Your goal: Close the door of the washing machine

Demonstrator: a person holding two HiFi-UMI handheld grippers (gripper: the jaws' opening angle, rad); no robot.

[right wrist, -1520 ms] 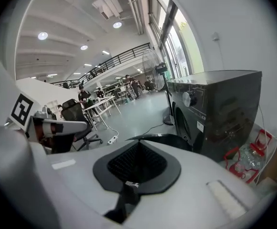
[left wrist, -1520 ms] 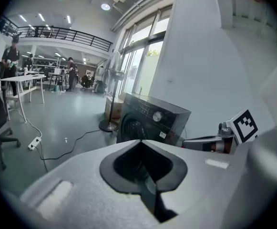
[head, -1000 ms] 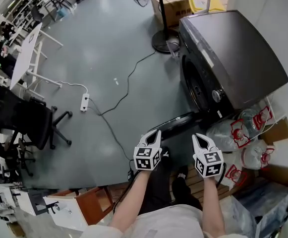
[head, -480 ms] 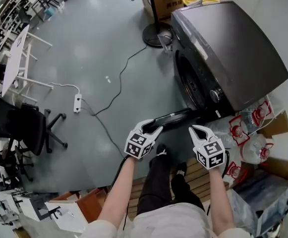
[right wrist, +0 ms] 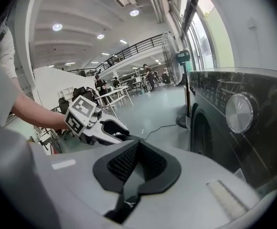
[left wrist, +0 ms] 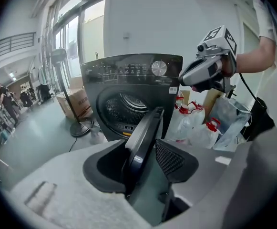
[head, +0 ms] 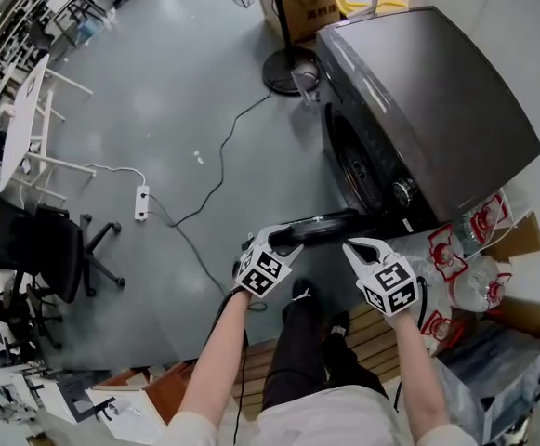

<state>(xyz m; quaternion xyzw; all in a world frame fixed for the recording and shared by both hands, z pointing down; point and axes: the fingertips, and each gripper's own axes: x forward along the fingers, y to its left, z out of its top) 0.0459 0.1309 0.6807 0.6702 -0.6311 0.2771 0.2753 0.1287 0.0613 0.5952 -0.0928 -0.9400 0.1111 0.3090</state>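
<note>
The dark grey washing machine stands at the right, its drum opening facing left. Its round door is swung out flat towards me. My left gripper sits at the door's outer edge. In the left gripper view its jaws are opening, and the door rim stands on edge between the pads. My right gripper hangs just right of the door, empty, with its tips together. The left gripper also shows in the right gripper view.
Bagged water bottles lie right of the machine. A fan stand and a cardboard box are behind it. A cable and power strip cross the floor; an office chair is at left. I stand on wooden slats.
My left gripper has dropped towards the door, rolled, and its jaws have spread from shut to wide, with the door rim now between them. The right gripper drifted a little forward and left.
</note>
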